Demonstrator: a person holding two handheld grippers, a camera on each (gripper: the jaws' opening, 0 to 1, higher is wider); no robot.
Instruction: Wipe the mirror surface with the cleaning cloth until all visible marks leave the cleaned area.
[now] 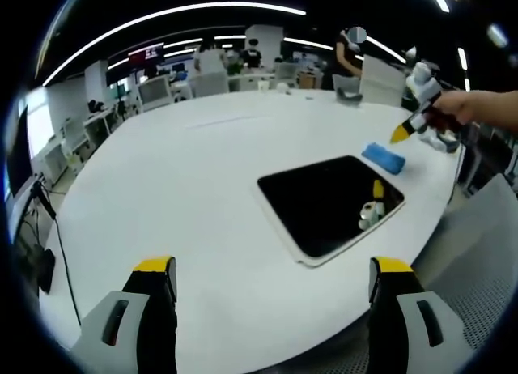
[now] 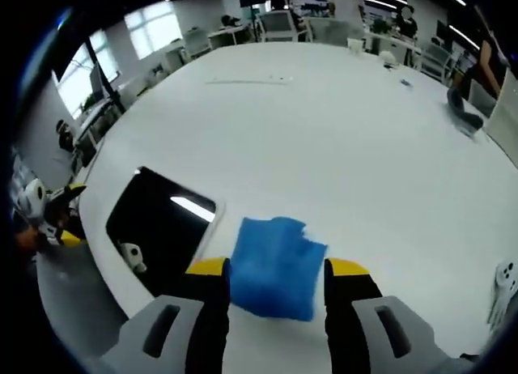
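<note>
The mirror (image 1: 328, 202) is a dark rectangular panel lying flat near the white table's front edge. Its glass reflects a ceiling light and part of a gripper. The folded blue cleaning cloth (image 1: 383, 157) lies on the table just past the mirror's far corner. My right gripper (image 1: 402, 134), held by a hand, hovers close over the cloth. In the right gripper view the cloth (image 2: 275, 265) lies flat between the spread jaws of my right gripper (image 2: 278, 270), with the mirror (image 2: 154, 220) to its left. My left gripper (image 1: 273, 270) stands open over bare table, short of the mirror.
The white table (image 1: 186, 188) is large and oval, with its edge just beyond the mirror. Office chairs (image 1: 155, 91), desks and people stand behind it. A white object (image 2: 504, 286) lies at the table's right edge. My left gripper (image 2: 50, 208) shows at the far left.
</note>
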